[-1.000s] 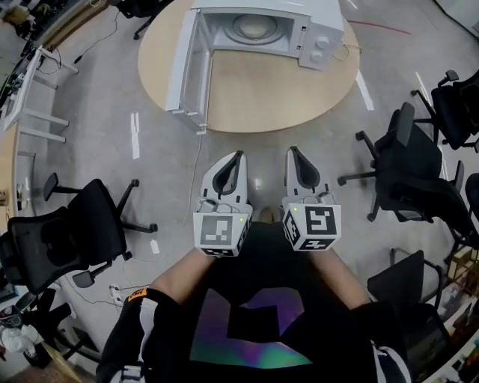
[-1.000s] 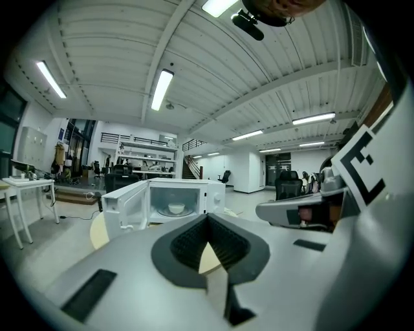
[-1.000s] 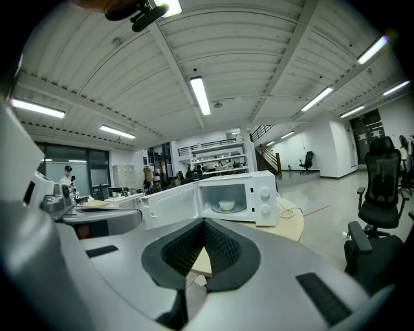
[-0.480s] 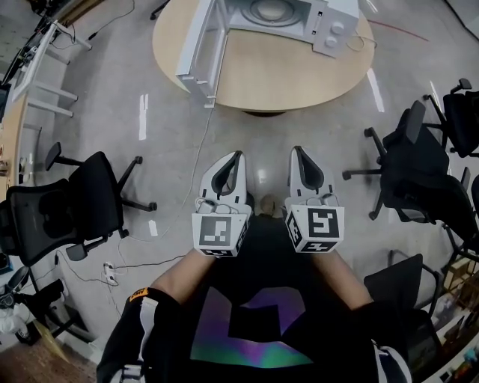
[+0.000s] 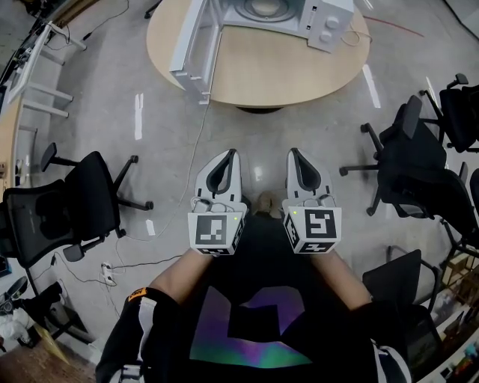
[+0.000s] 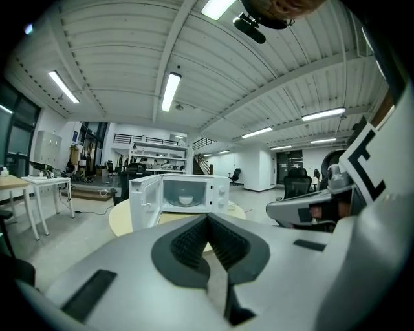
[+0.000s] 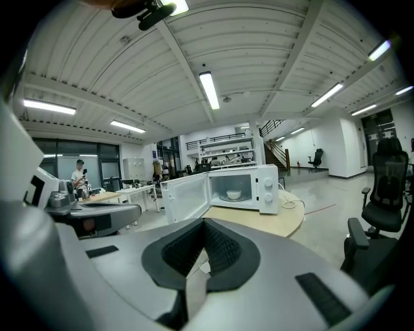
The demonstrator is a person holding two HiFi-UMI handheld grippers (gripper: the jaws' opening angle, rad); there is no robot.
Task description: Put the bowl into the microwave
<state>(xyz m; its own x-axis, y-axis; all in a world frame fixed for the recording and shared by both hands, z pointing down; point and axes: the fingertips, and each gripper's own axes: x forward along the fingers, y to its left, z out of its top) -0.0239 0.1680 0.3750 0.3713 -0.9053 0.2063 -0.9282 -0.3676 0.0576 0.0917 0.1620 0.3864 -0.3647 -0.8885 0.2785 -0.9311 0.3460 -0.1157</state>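
A white microwave point(image 5: 299, 16) stands on a round wooden table point(image 5: 277, 75) at the top of the head view, its door point(image 5: 191, 48) swung open to the left. A small white bowl point(image 7: 233, 194) sits inside on the turntable; the left gripper view shows the bowl point(image 6: 185, 200) there too. My left gripper point(image 5: 230, 153) and right gripper point(image 5: 293, 152) are held side by side close to my body, well short of the table. Both are shut with nothing between the jaws.
Black office chairs stand on the grey floor, one at the left point(image 5: 60, 217) and others at the right point(image 5: 419, 172). A cable point(image 5: 196, 164) runs from the table across the floor. A white desk frame point(image 5: 37, 75) is at the far left. A person point(image 7: 79, 169) stands far off.
The table and microwave have slid up toward the top edge of the head view. Both grippers have kept their place in front of me and stayed shut.
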